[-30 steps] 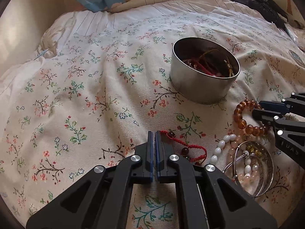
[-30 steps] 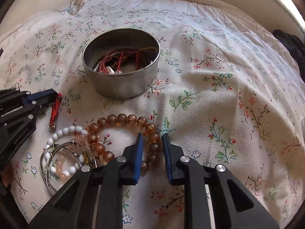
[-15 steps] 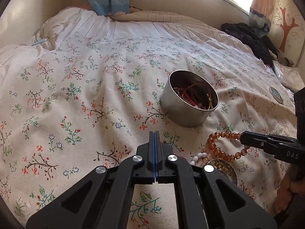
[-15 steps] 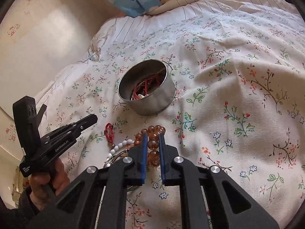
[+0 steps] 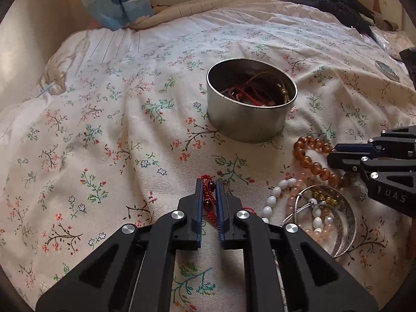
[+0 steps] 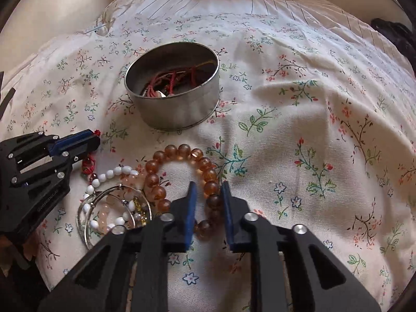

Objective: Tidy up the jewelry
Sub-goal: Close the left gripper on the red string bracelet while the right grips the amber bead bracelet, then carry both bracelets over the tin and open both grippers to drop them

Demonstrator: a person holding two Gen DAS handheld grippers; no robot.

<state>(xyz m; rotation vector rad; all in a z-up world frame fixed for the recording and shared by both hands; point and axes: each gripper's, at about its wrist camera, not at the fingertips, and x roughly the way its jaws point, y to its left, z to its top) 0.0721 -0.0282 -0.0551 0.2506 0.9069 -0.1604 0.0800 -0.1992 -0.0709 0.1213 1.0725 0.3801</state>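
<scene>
A round metal tin with red cord bracelets inside stands on the floral bedspread. My left gripper is open a little, its jaws on either side of a red braided bracelet lying on the cloth. My right gripper is open, its jaws on either side of one side of an amber bead bracelet. A white bead bracelet, a pink bead bracelet and silver bangles lie between the grippers.
The floral bedspread covers the bed. A blue patterned pillow lies at the head. Dark clothing lies at the far right. A small round badge lies on the cloth at the right.
Both grippers came back down to the cloth. The left opened from shut around the red bracelet; the right opened wider around the amber beads.
</scene>
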